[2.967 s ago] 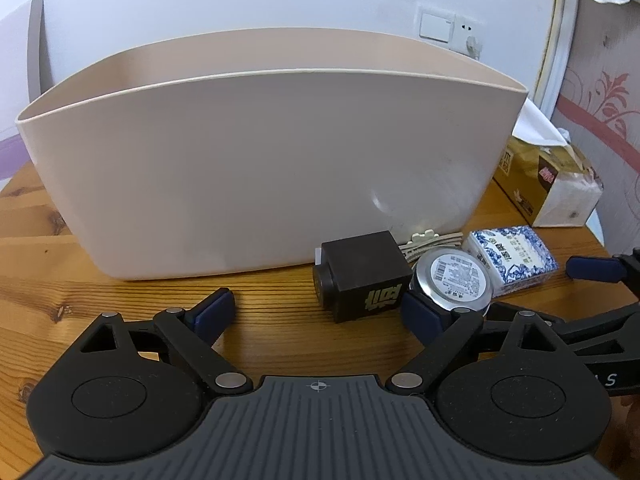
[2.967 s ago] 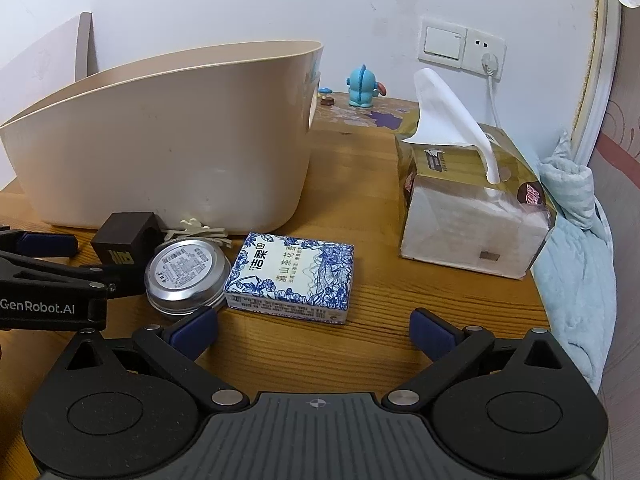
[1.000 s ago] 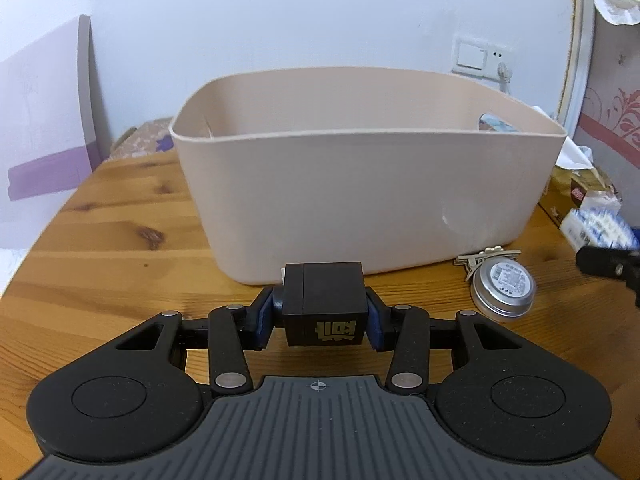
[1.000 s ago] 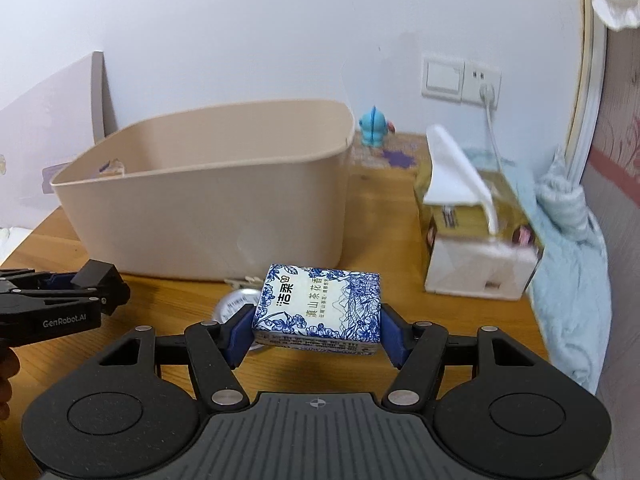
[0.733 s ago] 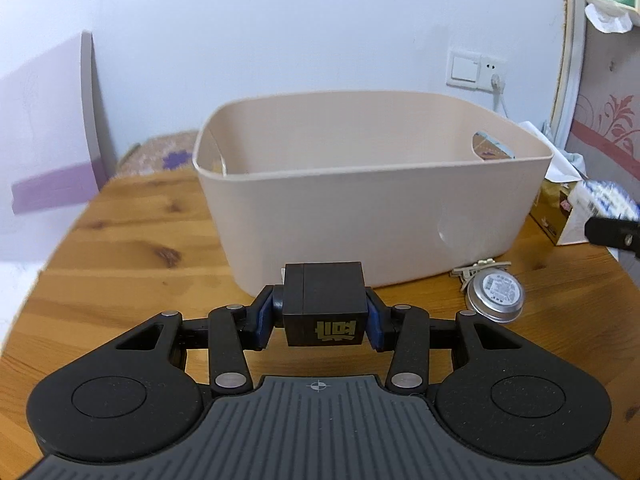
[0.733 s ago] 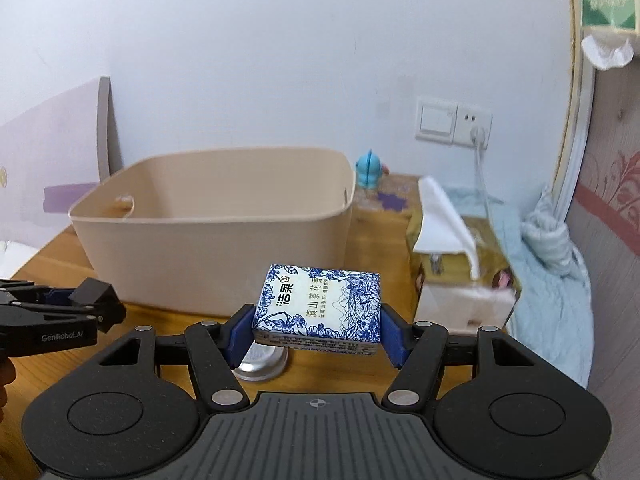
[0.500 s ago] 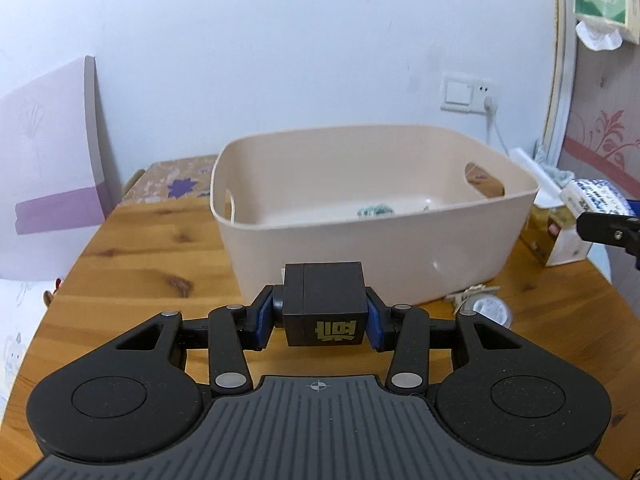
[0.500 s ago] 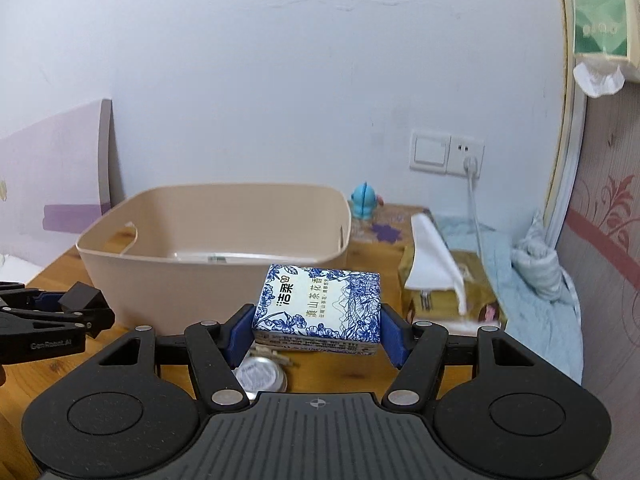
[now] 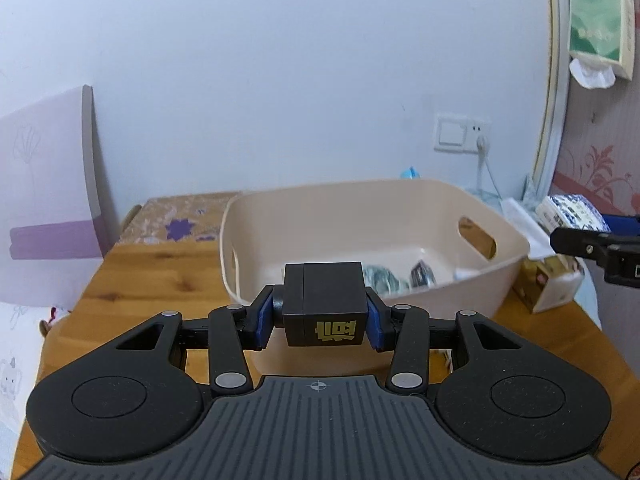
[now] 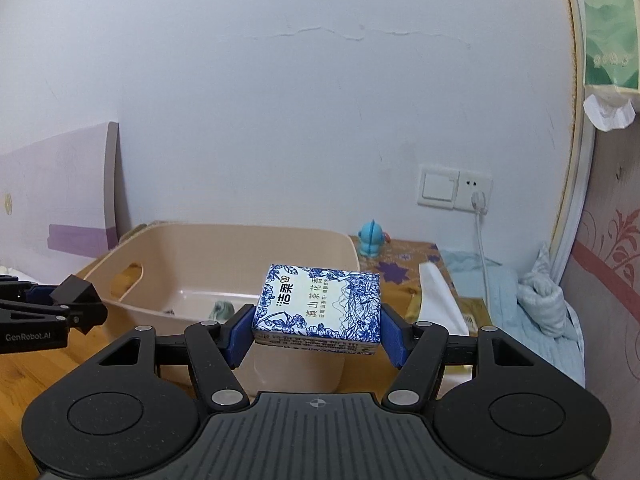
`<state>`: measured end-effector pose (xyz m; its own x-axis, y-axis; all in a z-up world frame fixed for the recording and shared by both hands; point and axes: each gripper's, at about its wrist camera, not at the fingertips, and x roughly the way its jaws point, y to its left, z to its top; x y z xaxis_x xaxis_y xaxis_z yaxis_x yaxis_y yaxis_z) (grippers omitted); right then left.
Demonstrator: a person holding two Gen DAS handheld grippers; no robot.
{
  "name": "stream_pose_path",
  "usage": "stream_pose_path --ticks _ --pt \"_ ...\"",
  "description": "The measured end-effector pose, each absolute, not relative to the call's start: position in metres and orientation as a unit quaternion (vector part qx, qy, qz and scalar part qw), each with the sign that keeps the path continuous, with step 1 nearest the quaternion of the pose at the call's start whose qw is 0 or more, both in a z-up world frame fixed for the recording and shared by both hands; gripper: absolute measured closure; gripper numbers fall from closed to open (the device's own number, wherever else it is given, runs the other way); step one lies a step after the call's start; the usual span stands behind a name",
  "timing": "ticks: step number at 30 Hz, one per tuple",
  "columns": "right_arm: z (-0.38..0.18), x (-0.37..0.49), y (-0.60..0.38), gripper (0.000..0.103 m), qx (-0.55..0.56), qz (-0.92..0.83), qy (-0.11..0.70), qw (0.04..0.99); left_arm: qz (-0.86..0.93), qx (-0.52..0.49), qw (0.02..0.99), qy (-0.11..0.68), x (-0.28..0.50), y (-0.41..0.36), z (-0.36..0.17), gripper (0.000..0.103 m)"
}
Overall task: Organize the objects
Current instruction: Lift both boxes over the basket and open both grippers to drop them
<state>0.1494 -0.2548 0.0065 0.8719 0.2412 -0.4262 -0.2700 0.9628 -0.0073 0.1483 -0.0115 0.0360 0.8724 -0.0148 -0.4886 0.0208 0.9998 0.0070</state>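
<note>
Above the near rim of the bin point(image 9: 508, 256), my left gripper point(image 9: 325, 316) is clamped on the black cube point(image 9: 325, 304), its blue pads pressed flat to the cube's two sides so it sits level with the yellow mark facing me. I judge I hold it high to carry it over the wall instead of knocking it.

My right gripper point(image 10: 316, 332) grips the blue-and-white box point(image 10: 318, 304) across its long ends, printed face up and tilted slightly, hanging in front of the bin's right end. Squeezing the ends leaves the broad underside free to land flat.

Both loads are airborne, near the bin but not yet inside. Small items already lie on its floor, too blurred to name. The tissue box point(image 10: 440, 300) stands on the table point(image 9: 160, 276) just right of the bin, out of the drop path.
</note>
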Motion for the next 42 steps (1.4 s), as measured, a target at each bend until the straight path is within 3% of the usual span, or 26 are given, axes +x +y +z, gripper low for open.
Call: stream_pose_path --ticks 10,25,42 --pt "0.021 0.167 -0.245 0.041 -0.053 0.123 0.187 0.973 0.021 0.025 0.973 0.230 0.182 -0.006 0.050 0.057" --pt "0.015 0.211 -0.223 0.041 -0.061 0.134 0.202 0.968 0.051 0.036 0.962 0.265 0.248 -0.016 0.030 0.057" --pt "-0.026 0.256 -0.199 0.041 -0.064 0.169 0.294 0.939 0.024 0.038 0.928 0.369 0.285 -0.025 -0.012 0.057"
